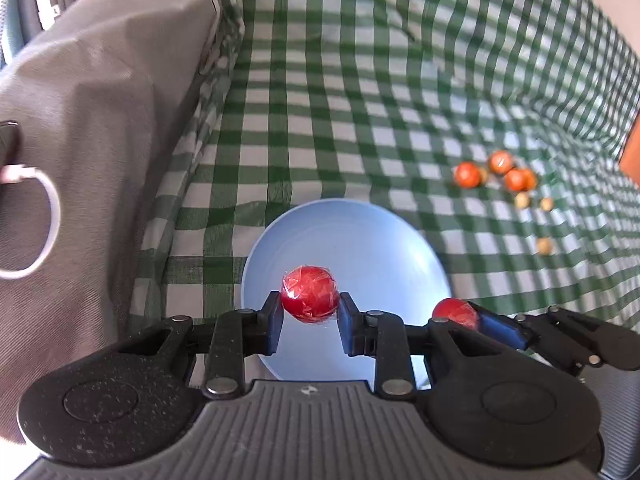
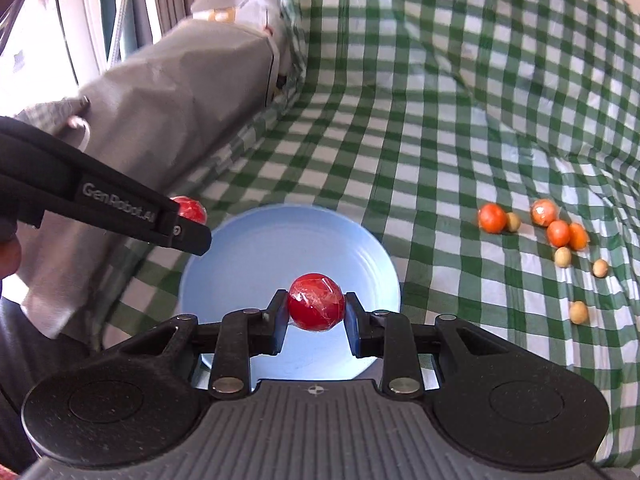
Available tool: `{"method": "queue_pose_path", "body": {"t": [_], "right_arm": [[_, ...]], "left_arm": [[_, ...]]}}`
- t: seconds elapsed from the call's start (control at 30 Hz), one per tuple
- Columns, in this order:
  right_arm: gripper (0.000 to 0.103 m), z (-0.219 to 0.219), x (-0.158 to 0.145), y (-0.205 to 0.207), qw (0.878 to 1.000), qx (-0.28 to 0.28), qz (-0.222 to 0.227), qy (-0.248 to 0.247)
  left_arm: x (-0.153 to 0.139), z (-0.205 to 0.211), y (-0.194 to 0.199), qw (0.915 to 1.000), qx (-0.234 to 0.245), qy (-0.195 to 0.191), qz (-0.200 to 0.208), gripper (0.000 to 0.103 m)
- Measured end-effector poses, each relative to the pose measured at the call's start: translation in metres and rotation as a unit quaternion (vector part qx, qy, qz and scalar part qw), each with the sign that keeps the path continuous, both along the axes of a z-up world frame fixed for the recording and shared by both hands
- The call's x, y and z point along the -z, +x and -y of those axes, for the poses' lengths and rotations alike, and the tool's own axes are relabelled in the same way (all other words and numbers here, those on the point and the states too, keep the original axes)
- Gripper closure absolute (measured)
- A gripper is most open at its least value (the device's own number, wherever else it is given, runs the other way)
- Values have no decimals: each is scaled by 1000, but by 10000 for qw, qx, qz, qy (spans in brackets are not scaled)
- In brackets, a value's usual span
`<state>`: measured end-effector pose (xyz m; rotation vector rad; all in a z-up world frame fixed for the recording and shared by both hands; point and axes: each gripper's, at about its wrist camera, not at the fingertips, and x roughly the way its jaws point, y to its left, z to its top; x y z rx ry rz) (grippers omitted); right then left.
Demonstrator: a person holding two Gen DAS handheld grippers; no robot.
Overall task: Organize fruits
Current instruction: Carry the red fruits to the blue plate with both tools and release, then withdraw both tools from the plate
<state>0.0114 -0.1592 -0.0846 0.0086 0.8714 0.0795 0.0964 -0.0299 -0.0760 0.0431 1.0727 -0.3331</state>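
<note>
Both claws are loaded right now: the left claw (image 1: 310,314) is pinched on a red fruit (image 1: 309,294), and the right claw (image 2: 316,316) grips another red fruit (image 2: 316,301), both hanging over the blue plate (image 1: 360,232). They look small, round and light, wrapped in shiny film, so probably slippery. I'd squeeze across the widest part and go gentle, since they could squirt out or roll. The orange fruits (image 2: 536,222) and small tan ones (image 2: 578,312) sit loose on the checkered cloth (image 2: 440,120), well apart from the plate.
</note>
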Motion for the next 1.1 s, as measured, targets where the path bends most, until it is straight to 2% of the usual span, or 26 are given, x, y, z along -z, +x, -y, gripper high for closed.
{"method": "queue_pose_path", "body": {"t": [0.2,0.27,0.33,0.37,0.4,0.47,0.5,0.7,0.83,0.93,1.1], "right_arm": [[72,-1,33,17,9991,-19,-385,-171],[72,-1,38,23,9989,-12,-411,-210],[68,0,38,28,9991,24,-366,-193],[52,1,36,29,9992,46,-350,-193],[34,2,32,30,9992,75,-323,-209],[19,3,21,24,9994,116,-182,-275],[15,4,15,18,9994,105,-127,-303],[6,17,-14,-38,9996,227,-133,-34],[3,16,-27,-75,9989,454,106,-15],[3,14,-38,-86,9982,483,354,-80],[1,12,-53,-106,9968,477,633,-57]], "left_arm": [[37,10,18,9992,33,297,-263,70],[41,10,21,9992,17,302,-248,50],[33,9,19,9997,-32,235,-94,7],[27,8,15,9997,-87,223,35,1],[19,6,11,9996,-107,173,177,0],[5,2,1,9997,-16,104,224,0],[-1,0,-4,9997,-17,125,189,0],[-24,-27,-57,9985,-251,333,348,0],[-33,-41,-85,9977,-509,300,332,0],[-43,-44,-96,9972,-592,190,407,0],[-62,-40,-114,9951,-547,209,799,0]]}}
